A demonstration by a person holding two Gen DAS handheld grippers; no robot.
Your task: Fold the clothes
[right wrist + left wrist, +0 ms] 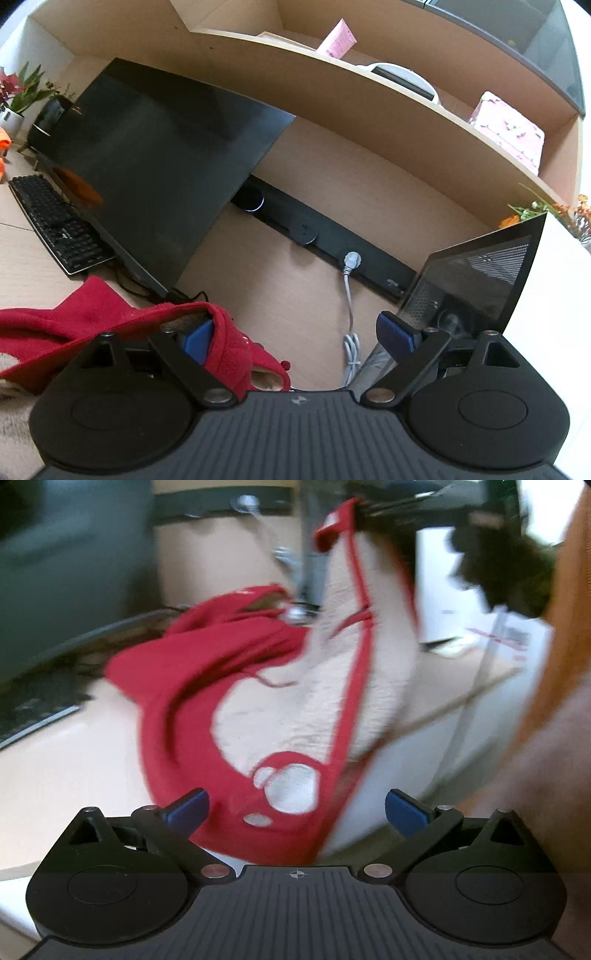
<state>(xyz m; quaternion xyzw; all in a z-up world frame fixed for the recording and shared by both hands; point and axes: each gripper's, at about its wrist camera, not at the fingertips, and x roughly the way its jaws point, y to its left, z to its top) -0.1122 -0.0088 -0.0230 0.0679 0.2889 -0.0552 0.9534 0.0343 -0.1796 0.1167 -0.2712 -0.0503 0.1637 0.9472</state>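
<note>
A red garment with a cream fleece lining (236, 686) lies bunched on the light wooden desk (55, 760), one end lifted high at the top of the blurred left wrist view. My left gripper (297, 810) is open and empty, its blue pads on either side of the near red edge. My right gripper (295, 341) is open; red cloth (229, 354) drapes over its left pad (197, 341), hooked on it rather than pinched. In the left wrist view the right gripper holds up the lifted end (332, 528).
A large dark monitor (159, 162) and black keyboard (55, 225) stand left. A laptop (480, 273) stands open at right. A black power strip (332, 236) with a white cable (349, 295) runs along the back wall. Shelves (406, 96) hang above. My forearm (554, 738) is at right.
</note>
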